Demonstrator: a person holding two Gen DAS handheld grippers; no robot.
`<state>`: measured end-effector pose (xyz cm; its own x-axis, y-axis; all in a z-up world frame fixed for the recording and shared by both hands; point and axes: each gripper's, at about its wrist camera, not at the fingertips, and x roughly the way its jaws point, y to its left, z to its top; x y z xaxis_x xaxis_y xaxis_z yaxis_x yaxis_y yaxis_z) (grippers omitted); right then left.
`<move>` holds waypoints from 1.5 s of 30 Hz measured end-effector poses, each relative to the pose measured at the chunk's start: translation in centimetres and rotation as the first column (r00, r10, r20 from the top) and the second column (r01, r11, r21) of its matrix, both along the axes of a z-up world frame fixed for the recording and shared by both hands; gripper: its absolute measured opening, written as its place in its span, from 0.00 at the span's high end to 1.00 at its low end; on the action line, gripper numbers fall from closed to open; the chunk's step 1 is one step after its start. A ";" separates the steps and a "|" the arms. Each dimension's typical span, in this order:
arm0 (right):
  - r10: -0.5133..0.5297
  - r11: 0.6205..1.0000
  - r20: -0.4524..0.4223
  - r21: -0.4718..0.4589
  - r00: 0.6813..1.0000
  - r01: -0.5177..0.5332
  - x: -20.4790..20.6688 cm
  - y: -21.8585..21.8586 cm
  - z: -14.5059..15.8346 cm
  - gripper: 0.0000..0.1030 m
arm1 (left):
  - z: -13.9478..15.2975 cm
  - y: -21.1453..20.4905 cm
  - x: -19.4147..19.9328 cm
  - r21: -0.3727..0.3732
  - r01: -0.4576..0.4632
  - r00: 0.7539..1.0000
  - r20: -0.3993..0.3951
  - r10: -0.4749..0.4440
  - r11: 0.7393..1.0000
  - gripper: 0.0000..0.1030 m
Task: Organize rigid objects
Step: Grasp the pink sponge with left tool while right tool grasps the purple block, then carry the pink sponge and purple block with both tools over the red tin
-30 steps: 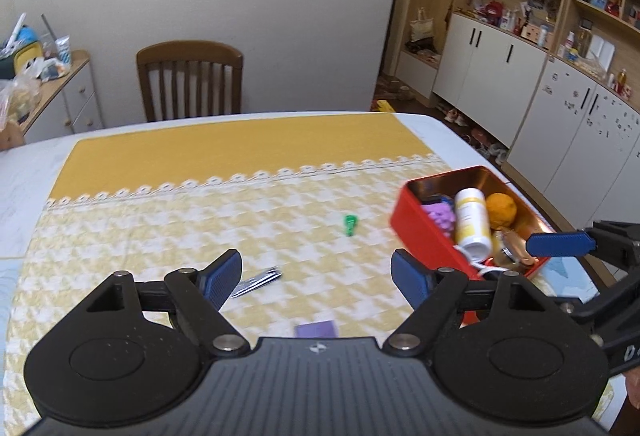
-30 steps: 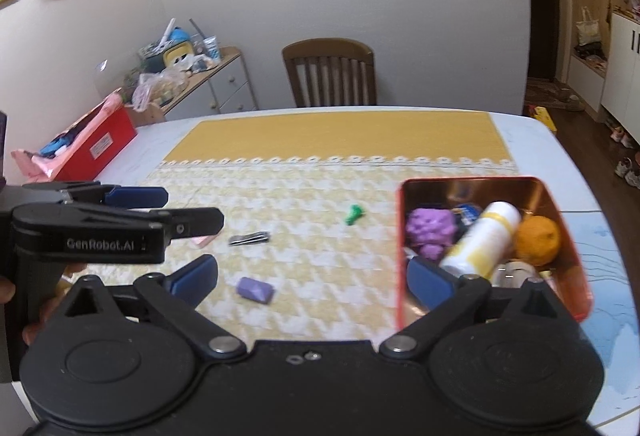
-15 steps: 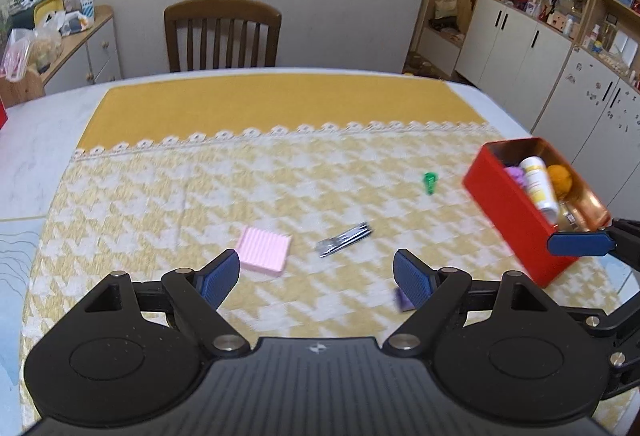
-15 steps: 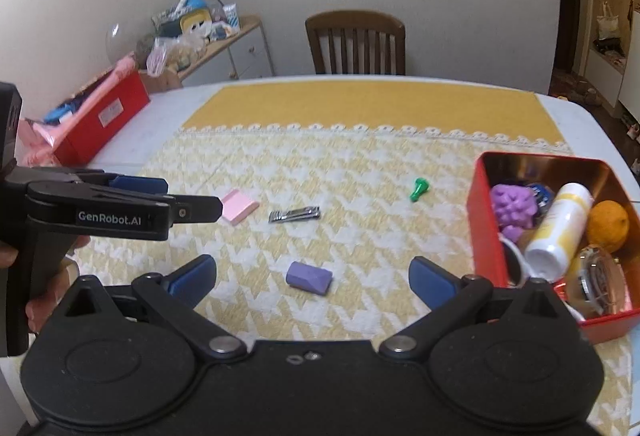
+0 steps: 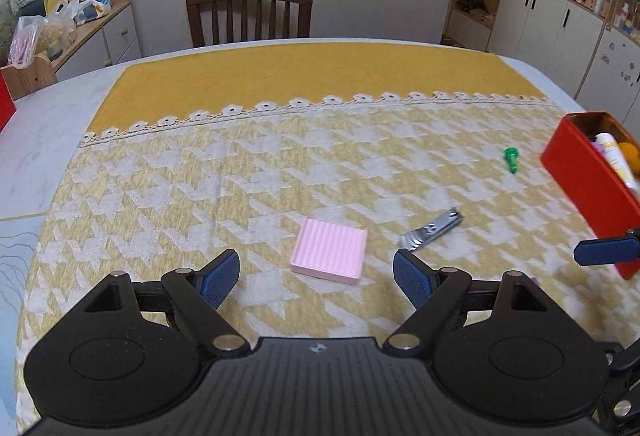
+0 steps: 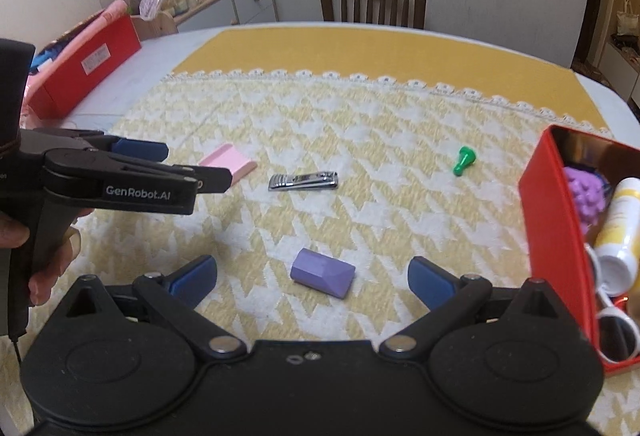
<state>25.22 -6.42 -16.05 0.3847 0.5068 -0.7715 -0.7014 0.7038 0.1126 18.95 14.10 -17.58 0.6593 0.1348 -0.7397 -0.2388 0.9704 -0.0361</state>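
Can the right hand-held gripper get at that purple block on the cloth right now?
Probably yes. The right hand-held gripper is open and empty, and the purple block lies just ahead between its fingers with bare cloth around it. Nothing sits in the way.

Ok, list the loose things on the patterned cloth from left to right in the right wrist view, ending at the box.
pink pad → nail clipper → purple block → green peg → red box
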 end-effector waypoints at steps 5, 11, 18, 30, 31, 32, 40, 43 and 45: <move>-0.030 0.999 -0.015 -0.022 0.999 0.030 0.6 0.5 -1.1 0.10 | -1.0 0.5 0.6 0.005 -0.012 1.000 -0.006 0.012 1.000 0.18; -0.028 0.999 -0.011 -0.047 1.000 0.027 0.6 1.1 -1.7 0.22 | -1.7 0.0 1.3 0.052 0.001 1.000 0.003 -0.001 0.999 0.18; -0.038 0.997 0.015 -0.069 0.999 0.039 0.4 1.7 -1.9 0.32 | -1.8 -0.5 1.8 0.069 0.014 1.000 0.019 -0.015 0.998 0.20; -0.083 0.992 0.048 -0.090 0.995 0.087 -0.1 1.2 -1.8 0.59 | -1.3 -2.0 2.1 0.075 0.045 0.999 0.014 -0.046 0.996 0.60; -0.085 0.992 0.045 -0.087 0.995 0.089 -0.1 1.1 -1.7 0.62 | -1.3 -2.1 2.1 0.078 0.045 0.999 0.013 -0.046 0.996 0.61; -0.086 0.992 0.044 -0.086 0.995 0.089 -0.2 1.1 -1.7 0.63 | -1.3 -2.1 2.1 0.081 0.044 0.999 0.012 -0.045 0.996 0.61; -0.081 0.994 0.039 -0.073 0.996 0.084 -0.3 0.4 -1.0 0.64 | -1.0 -2.2 2.1 0.093 0.014 1.000 -0.003 -0.014 0.996 0.61; -0.081 0.995 0.038 -0.058 0.996 0.084 -0.4 -0.1 -0.5 0.64 | -0.7 -2.3 1.8 0.094 0.005 1.000 -0.004 -0.005 0.996 0.61; -0.079 0.996 0.038 -0.048 0.996 0.081 -0.6 -0.4 -0.1 0.64 | -0.3 -2.4 1.5 0.094 -0.003 1.000 -0.001 0.003 0.996 0.61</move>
